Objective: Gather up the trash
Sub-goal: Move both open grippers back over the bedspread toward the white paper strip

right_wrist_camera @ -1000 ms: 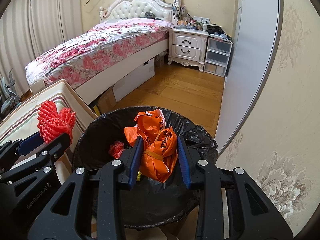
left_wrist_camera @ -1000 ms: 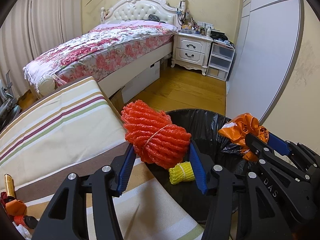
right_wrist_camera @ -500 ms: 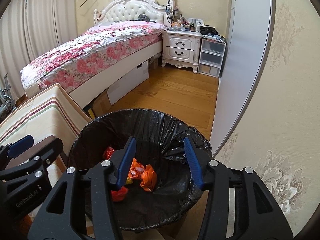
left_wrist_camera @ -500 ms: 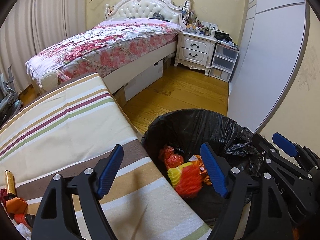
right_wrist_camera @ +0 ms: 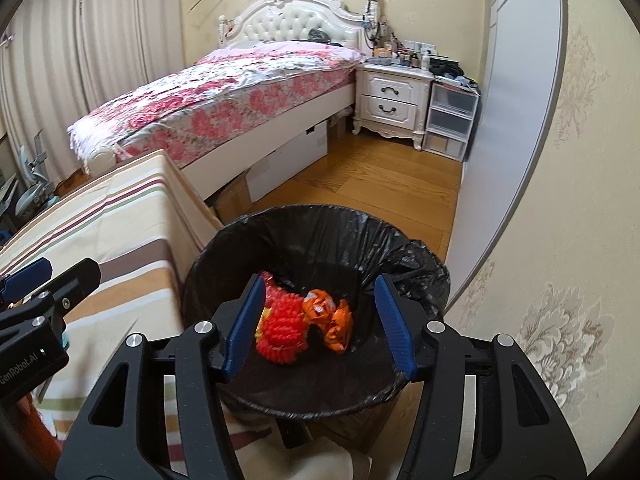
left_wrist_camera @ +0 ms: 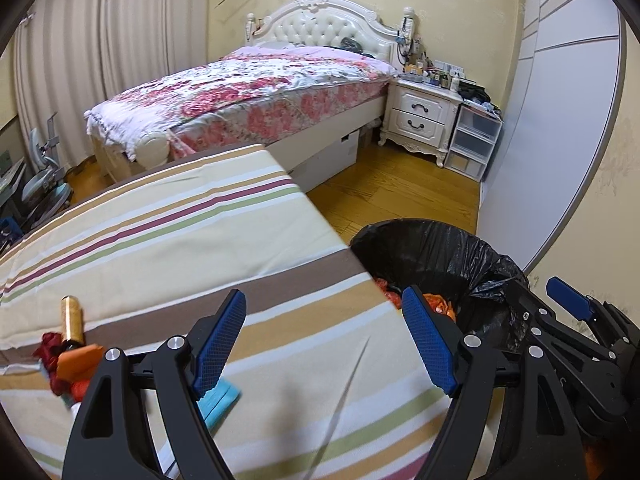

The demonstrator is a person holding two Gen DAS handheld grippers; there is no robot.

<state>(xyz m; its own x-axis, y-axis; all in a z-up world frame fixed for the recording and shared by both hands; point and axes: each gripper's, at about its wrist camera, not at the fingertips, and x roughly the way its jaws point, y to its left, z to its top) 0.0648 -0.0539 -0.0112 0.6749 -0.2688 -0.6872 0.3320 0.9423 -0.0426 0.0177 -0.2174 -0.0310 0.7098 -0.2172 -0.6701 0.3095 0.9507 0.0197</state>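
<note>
- While scraps (left_wrist_camera: 70, 364) remain at the striped cover's (left_wrist_camera: 160, 240) left edge, the empty left gripper (left_wrist_camera: 324, 344), jaws wide, could snag fabric.
- Over the bin (right_wrist_camera: 224, 248), the right gripper (right_wrist_camera: 316, 320) is opening, empty; red netting (right_wrist_camera: 282, 330) and orange wrapper (right_wrist_camera: 330, 320) lie inside; brushing the liner could tip it.

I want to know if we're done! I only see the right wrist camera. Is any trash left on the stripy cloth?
Observer: Yes, the left wrist camera shows red and orange scraps at the stripy cloth's near left edge.
Child: Anything else?
Observer: A gold tube lies beside them.
Child: Is the left claw holding something?
Observer: No, it's open; a light blue thing lies under one finger.
</note>
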